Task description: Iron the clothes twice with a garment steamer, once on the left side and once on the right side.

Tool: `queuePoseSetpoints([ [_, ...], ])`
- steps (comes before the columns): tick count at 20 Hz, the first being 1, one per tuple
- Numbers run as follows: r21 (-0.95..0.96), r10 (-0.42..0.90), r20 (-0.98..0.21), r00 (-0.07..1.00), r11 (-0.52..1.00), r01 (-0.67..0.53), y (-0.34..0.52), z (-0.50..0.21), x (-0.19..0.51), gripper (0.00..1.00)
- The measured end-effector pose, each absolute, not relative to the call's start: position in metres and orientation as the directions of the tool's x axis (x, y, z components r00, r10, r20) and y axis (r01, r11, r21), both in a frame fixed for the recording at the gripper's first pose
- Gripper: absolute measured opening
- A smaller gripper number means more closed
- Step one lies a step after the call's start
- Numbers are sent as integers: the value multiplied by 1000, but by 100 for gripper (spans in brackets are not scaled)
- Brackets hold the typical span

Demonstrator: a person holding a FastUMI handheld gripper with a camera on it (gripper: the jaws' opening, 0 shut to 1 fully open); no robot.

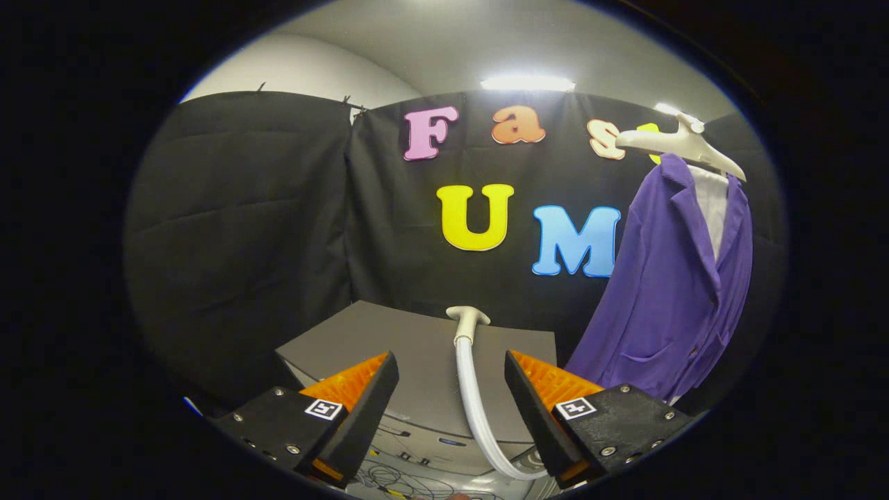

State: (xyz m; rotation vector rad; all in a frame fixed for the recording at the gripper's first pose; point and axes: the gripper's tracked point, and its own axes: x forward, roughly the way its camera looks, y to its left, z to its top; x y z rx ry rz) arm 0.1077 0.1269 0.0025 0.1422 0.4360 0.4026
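A purple jacket (667,292) over a white shirt hangs on a pale hanger (684,146) off to the right, beyond my fingers. The white garment steamer (469,347) lies on the grey table (389,347), its head pointing away from me and its handle and hose running back toward me between the fingers. My gripper (451,368) is open above the table, one finger on each side of the steamer's handle, and neither finger touches it.
Black cloth walls close off the back and left. A grey box with loose cables (417,465) sits below the table's near edge. The jacket hangs past the table's right side.
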Motion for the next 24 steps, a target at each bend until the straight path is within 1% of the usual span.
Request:
queuePoseSetpoints([
  [4,257,355,-480,802,931,-259,153,-12,171,95],
  [9,288,293,-604,741,947,-140,181,-36,242,95],
  [13,299,226,-714,663,954,-3,186,-75,292,95],
  [15,304,217,-753,621,952,38,190,-100,311,94],
  [18,325,227,-789,571,943,75,205,-131,333,96],
  [21,337,241,-816,525,937,94,218,-151,339,96],
  [23,329,247,-832,497,941,83,225,-167,343,96],
  [24,314,244,-852,463,946,79,226,-177,339,96],
])
